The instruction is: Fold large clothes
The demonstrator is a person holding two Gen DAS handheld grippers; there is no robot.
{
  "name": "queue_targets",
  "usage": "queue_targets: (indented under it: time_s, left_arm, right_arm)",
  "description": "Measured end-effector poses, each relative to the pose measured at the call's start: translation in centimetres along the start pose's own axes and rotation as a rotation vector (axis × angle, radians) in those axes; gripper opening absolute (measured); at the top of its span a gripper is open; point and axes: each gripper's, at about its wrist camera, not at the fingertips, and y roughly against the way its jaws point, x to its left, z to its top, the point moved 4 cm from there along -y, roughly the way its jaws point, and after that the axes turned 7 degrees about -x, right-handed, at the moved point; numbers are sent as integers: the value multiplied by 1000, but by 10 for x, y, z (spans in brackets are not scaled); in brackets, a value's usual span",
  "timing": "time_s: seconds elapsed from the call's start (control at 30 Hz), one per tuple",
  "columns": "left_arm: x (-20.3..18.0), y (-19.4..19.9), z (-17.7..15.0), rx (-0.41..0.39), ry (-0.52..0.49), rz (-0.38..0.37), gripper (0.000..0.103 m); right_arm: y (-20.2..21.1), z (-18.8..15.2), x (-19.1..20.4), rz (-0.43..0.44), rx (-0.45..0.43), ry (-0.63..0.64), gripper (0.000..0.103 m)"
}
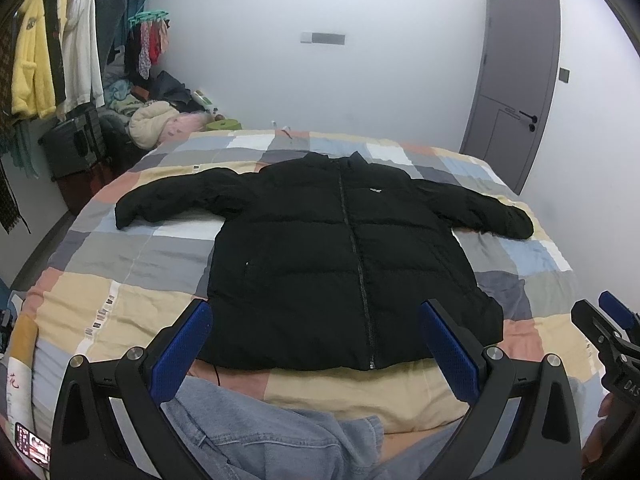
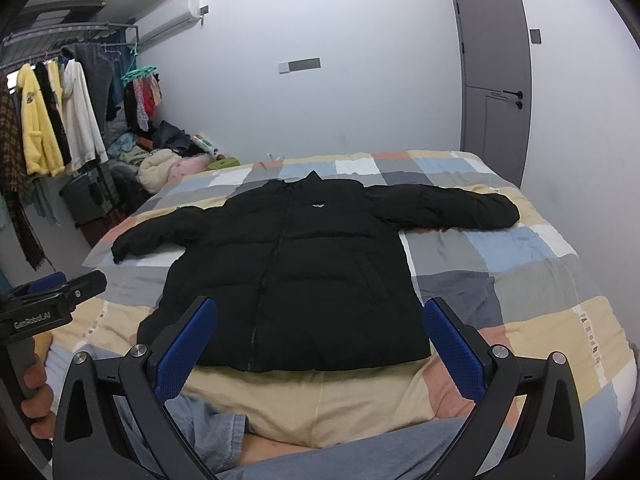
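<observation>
A black puffer jacket (image 1: 320,256) lies flat and zipped on the checked bedspread (image 1: 132,264), collar away from me, both sleeves spread out to the sides. It also shows in the right wrist view (image 2: 304,272). My left gripper (image 1: 316,320) is open and empty, held above the jacket's near hem. My right gripper (image 2: 320,320) is open and empty, also above the near hem. Each gripper appears at the edge of the other's view: the right one (image 1: 612,328) and the left one (image 2: 52,296).
A blue denim garment (image 1: 256,436) lies at the bed's near edge below the grippers. A clothes rack (image 1: 60,48) with hanging clothes, a dark suitcase (image 1: 74,144) and a pile of clothes stand left of the bed. A grey door (image 1: 516,88) is at the far right.
</observation>
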Motion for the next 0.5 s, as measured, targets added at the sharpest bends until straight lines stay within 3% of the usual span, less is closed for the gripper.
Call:
queue_targets:
  time_s: [0.5]
  left_arm:
    - [-19,-16,41,-40,-7,-38,103]
  right_arm:
    - [-20,28,-15,16,-18,-22,103]
